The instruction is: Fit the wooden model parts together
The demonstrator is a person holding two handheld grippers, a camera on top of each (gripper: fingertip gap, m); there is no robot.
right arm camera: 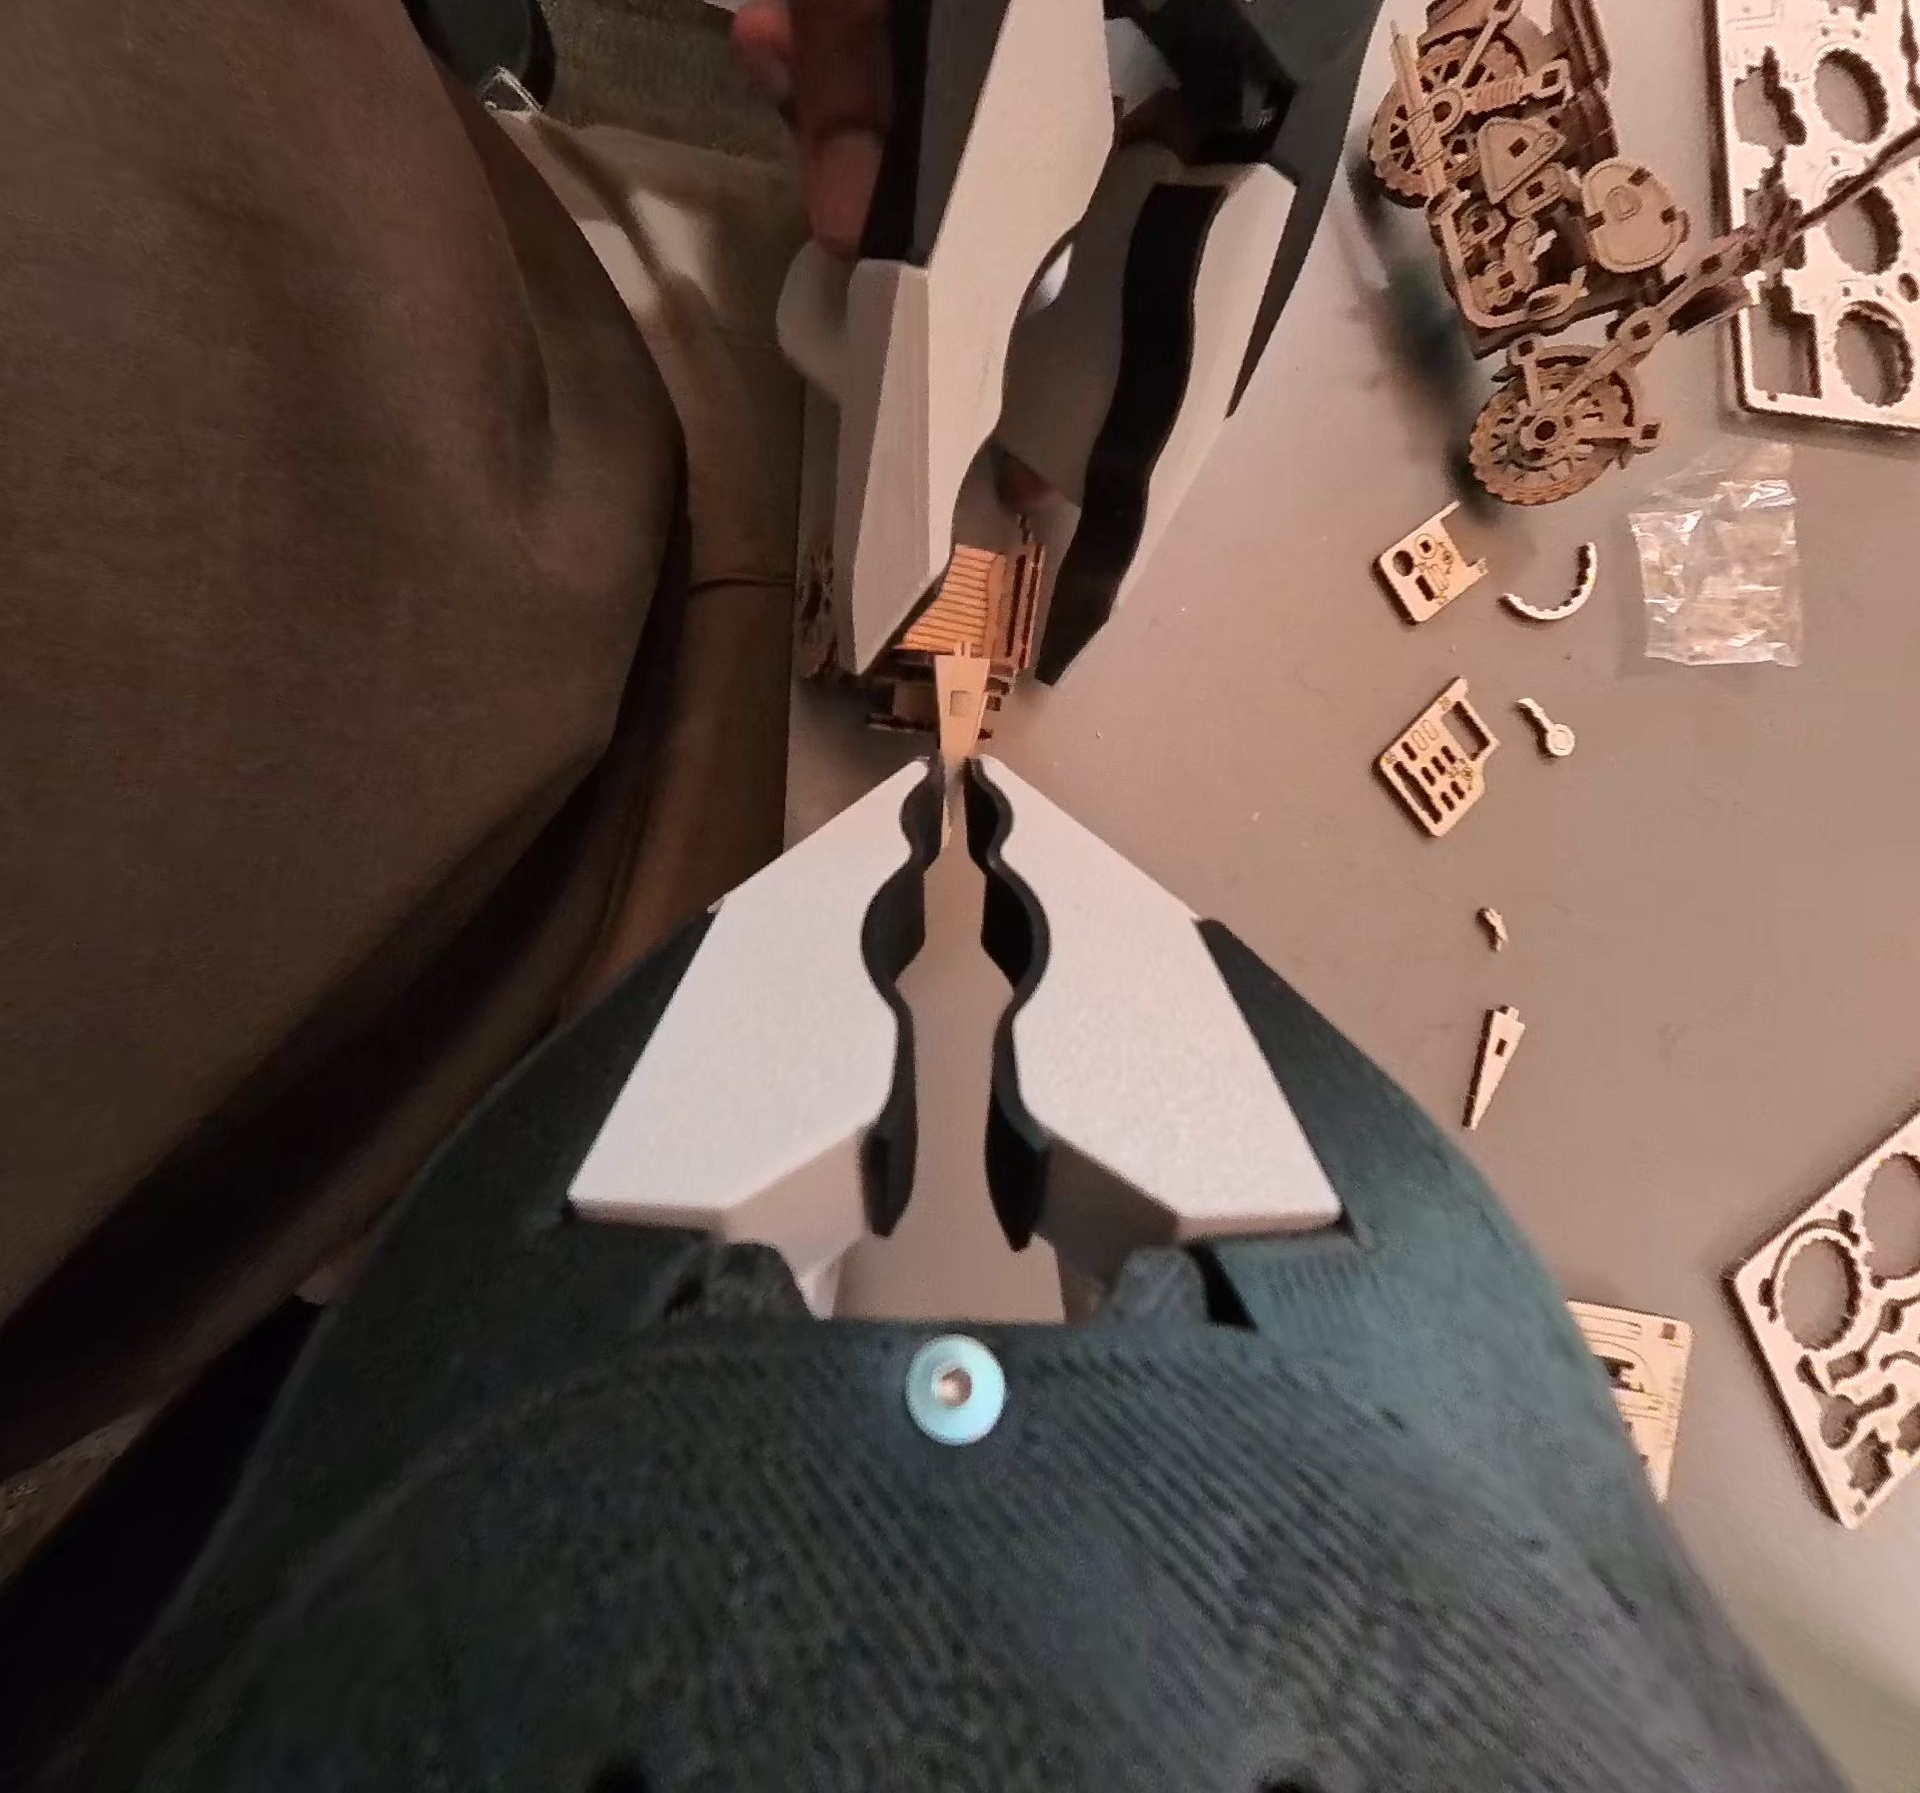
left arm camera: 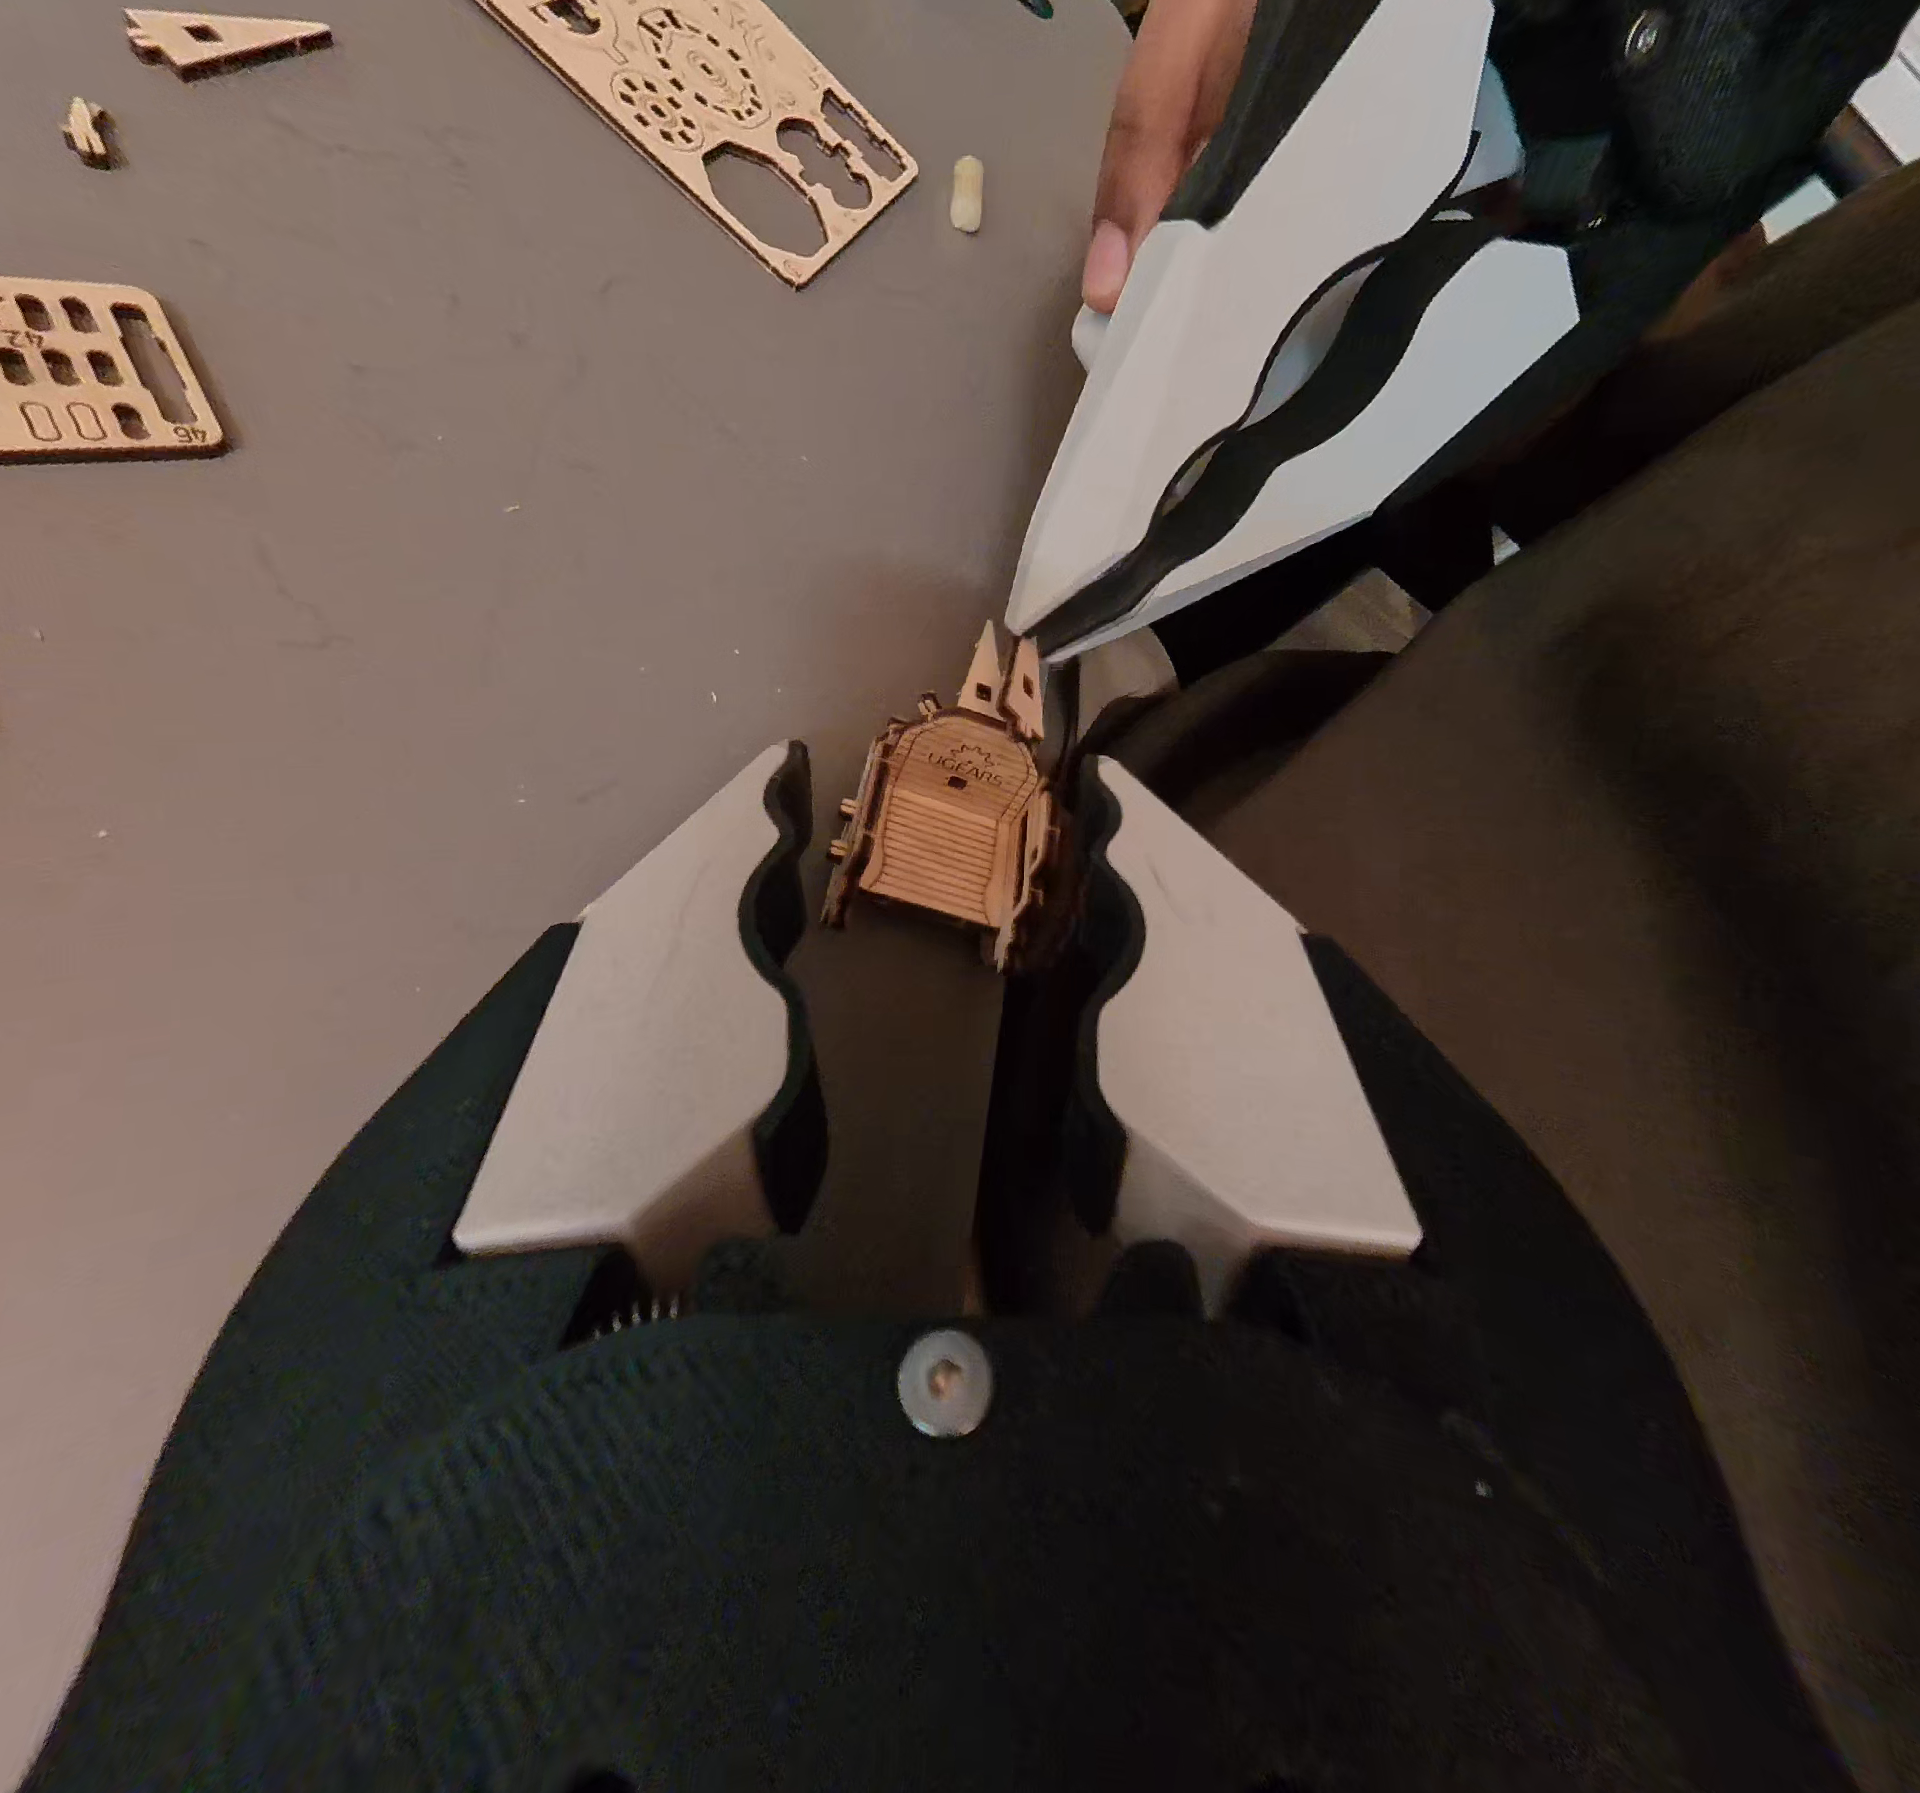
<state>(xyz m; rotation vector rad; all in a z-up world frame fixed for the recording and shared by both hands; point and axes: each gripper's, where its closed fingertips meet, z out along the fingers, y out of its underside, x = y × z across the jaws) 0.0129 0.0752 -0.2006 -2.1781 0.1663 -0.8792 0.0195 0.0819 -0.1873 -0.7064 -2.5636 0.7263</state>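
Observation:
A small wooden sub-assembly (left arm camera: 951, 834) with a slatted panel sits between my left gripper's (left arm camera: 940, 777) fingers at the table's edge. The jaws stand apart at its width and seem to clamp it. It also shows in the right wrist view (right arm camera: 977, 600), inside the left gripper (right arm camera: 961, 668). Two thin pointed wooden pieces stand side by side on its far end. My right gripper (right arm camera: 948, 769) is nearly closed, pinching the tip of one pointed piece (right arm camera: 958, 715). In the left wrist view the right gripper (left arm camera: 1044, 642) meets that piece (left arm camera: 1023, 694) from above right.
The grey table (left arm camera: 468, 600) holds punched wooden sheets (left arm camera: 644, 50) (right arm camera: 1829, 154), a loose wedge (right arm camera: 1491, 1063), small cut parts (right arm camera: 1434, 756), a plastic bag (right arm camera: 1714, 569) and a partly built wooden motorcycle (right arm camera: 1507, 216). The person's brown-clad lap (right arm camera: 312, 496) lies beside the table edge. Less than 4 cm separates the two grippers' tips.

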